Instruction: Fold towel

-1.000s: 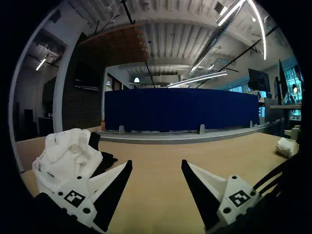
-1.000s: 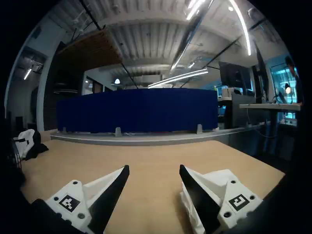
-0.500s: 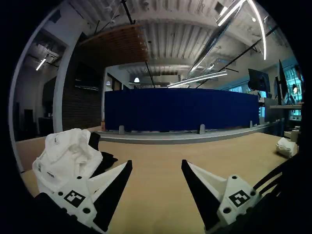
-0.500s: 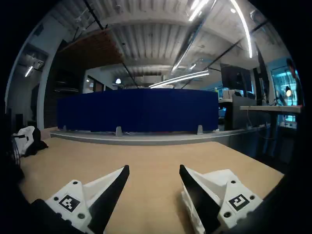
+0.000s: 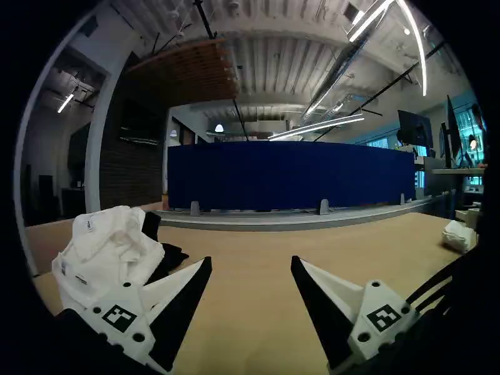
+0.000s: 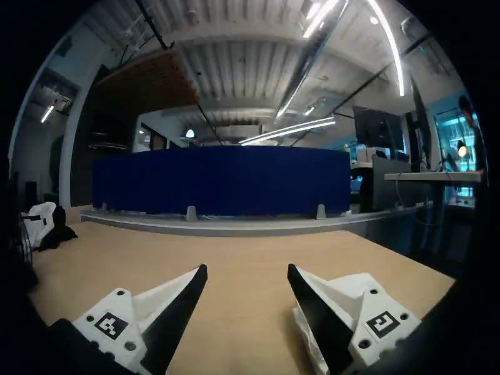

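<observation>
A: Left gripper (image 5: 250,259), quick?
B: Your jaws are spread wide with nothing between them, just bare wooden table (image 5: 250,325) below.
A: Right gripper (image 6: 247,267)?
B: Same. You have it wide open and holding nothing.
A: Where's the towel?
B: The white towel (image 6: 304,328) is crumpled on the table near you, right at your right gripper's right finger and partly hidden under it. I can't tell if the finger touches it. In the left gripper view a small white bundle (image 5: 459,234) sits at the table's far right edge.
A: Anything else?
B: There's a white cloth heap (image 5: 106,247) just beyond your left gripper's left finger, lying on a black cloth (image 5: 165,255). In the right gripper view that heap is at the far left, well apart. A blue partition (image 5: 287,175) runs along the table's far side.
</observation>
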